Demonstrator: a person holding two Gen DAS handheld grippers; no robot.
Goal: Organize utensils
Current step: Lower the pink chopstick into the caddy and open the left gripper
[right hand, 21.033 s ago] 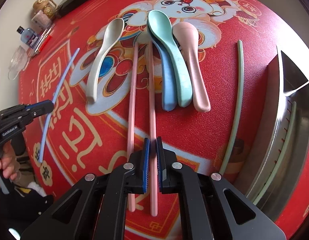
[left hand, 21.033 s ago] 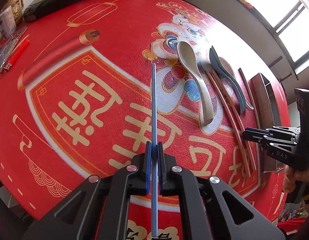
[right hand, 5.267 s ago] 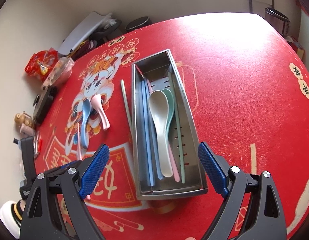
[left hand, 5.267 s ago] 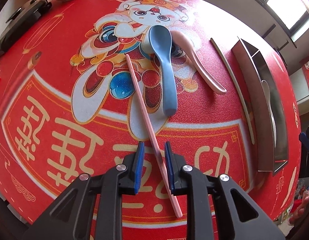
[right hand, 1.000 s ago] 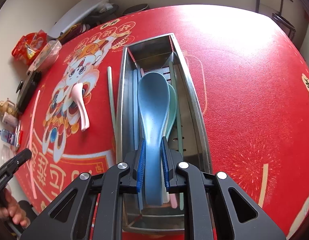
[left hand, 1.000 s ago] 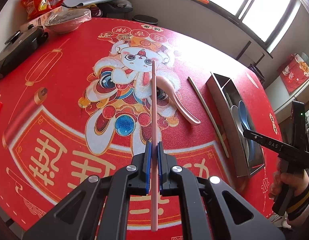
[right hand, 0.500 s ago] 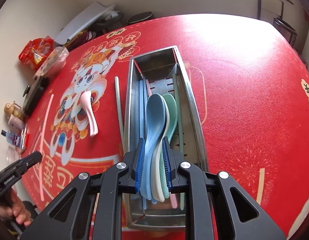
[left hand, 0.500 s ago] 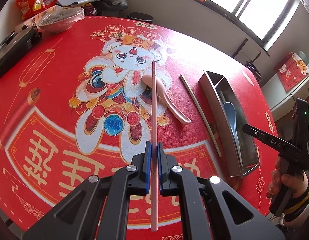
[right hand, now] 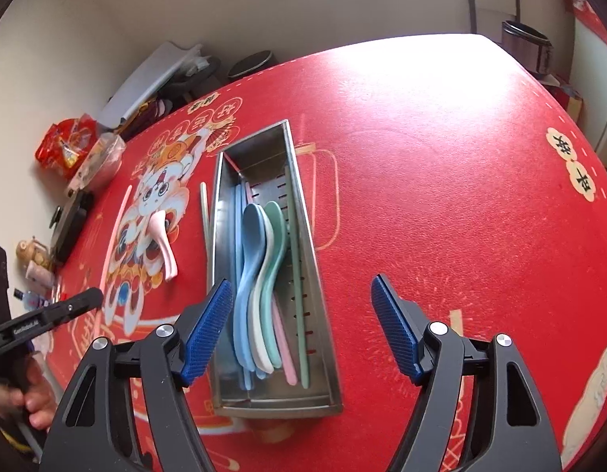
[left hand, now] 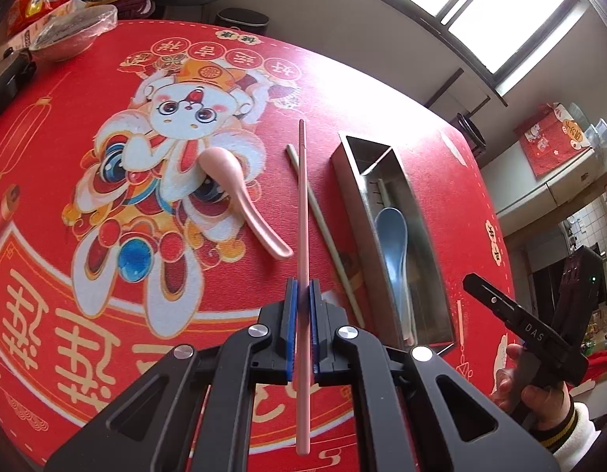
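Observation:
My left gripper [left hand: 302, 306] is shut on a pink chopstick [left hand: 302, 212], held above the red mat and pointing toward the steel utensil tray [left hand: 423, 244]. On the mat lie a pink spoon [left hand: 240, 196] and a pale green chopstick [left hand: 323, 228]. My right gripper [right hand: 301, 330] hovers above the near end of the tray [right hand: 323, 314], its jaws opening with nothing pressed between them. The blue spoon [right hand: 246, 259] lies in the tray on top of a white spoon [right hand: 264, 275] and a mint spoon [right hand: 278, 259], beside chopsticks.
A covered bowl [left hand: 67, 31] and a red snack bag [left hand: 32, 0] sit at the mat's far left edge, with a black case [right hand: 69, 224] nearby. A person's hand [left hand: 531, 393] holds the right gripper at the right. Bare mat [right hand: 460, 196] stretches right of the tray.
The right gripper has let go of the blue spoon, which now rests in the tray, and has spread wide and drawn back. The left gripper carried the pink chopstick closer to the tray.

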